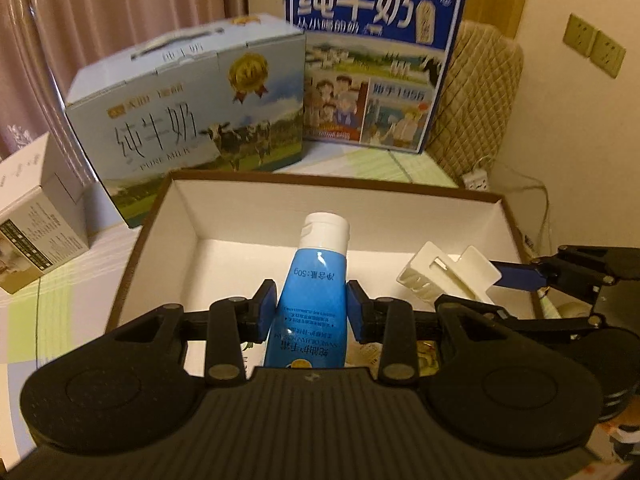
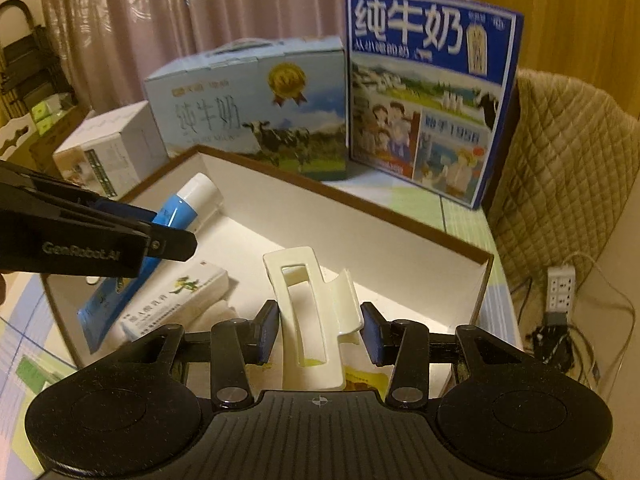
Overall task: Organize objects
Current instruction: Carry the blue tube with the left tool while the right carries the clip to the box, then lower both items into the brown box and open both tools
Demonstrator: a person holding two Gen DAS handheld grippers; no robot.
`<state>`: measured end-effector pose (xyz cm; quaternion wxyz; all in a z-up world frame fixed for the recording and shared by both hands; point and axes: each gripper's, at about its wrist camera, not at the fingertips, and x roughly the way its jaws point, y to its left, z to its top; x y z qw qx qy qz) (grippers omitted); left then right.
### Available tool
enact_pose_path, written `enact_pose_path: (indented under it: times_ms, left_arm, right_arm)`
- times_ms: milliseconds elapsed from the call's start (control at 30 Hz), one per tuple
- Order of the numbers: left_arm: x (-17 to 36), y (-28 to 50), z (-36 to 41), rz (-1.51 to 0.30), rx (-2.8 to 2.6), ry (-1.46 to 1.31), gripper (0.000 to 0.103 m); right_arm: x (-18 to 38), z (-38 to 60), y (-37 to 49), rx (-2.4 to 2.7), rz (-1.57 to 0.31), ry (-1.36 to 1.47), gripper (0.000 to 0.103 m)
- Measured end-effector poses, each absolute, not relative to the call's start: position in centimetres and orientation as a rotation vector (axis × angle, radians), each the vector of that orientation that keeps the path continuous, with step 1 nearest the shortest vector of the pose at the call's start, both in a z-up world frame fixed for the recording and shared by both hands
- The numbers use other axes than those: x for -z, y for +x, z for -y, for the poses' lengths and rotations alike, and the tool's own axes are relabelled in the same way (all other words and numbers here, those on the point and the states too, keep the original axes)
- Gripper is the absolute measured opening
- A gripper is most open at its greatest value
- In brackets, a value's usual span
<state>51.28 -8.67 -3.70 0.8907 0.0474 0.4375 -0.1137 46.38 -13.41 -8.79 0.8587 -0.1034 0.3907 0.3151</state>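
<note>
We are holding both items over open box [image 1: 256, 204]: left claw [image 1: 311, 312] clamped on blue tube [image 1: 310, 292], long axis pointing forward, cap ahead; right claw [image 2: 319, 330] clamped on white hair clip [image 2: 308, 312], just beside.

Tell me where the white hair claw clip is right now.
The white hair claw clip sits between the right hand-held gripper fingers over the open box, right of the blue tube held by the left hand-held gripper.

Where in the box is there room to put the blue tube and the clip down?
The box floor is bare along the far wall and in the far right corner, beyond the clip. The near left is crowded: a white tube lies there under the blue tube.
</note>
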Motion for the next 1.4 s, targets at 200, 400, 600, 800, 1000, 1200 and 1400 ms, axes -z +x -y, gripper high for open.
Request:
enact_pose_path:
  times_ms: [200,400,600,800,1000,1200,1400]
  left_arm:
    - [5.8,53.1,9.2,-0.951,0.234,0.105,0.032]
    - [7.2,54.3,9.4,-0.967,0.234,0.088,0.032]
    - [7.7,54.9,9.4,-0.949,0.237,0.063,0.033]
    - [7.5,54.5,9.2,-0.922,0.249,0.099,0.056]
    - [7.4,53.9,8.0,-0.931,0.247,0.082,0.064]
    - [7.1,53.2,7.1,-0.925,0.247,0.089,0.071]
    - [6.6,52.2,6.0,-0.919,0.241,0.083,0.081]
  right_arm:
    - [9.8,13.6,47.6,-0.637,-0.847,-0.214,0.041]
    - [10.2,13.7,48.3,-0.620,-0.851,-0.214,0.041]
    - [10.4,13.7,48.5,-0.612,-0.854,-0.202,0.041]
    - [10.5,14.1,48.4,-0.611,-0.859,-0.189,0.041]
    - [10.8,14.2,48.5,-0.608,-0.868,-0.175,0.041]
    - [10.5,14.0,48.5,-0.600,-0.824,-0.138,0.041]
    - [9.5,14.6,48.1,-0.585,-0.728,-0.071,0.067]
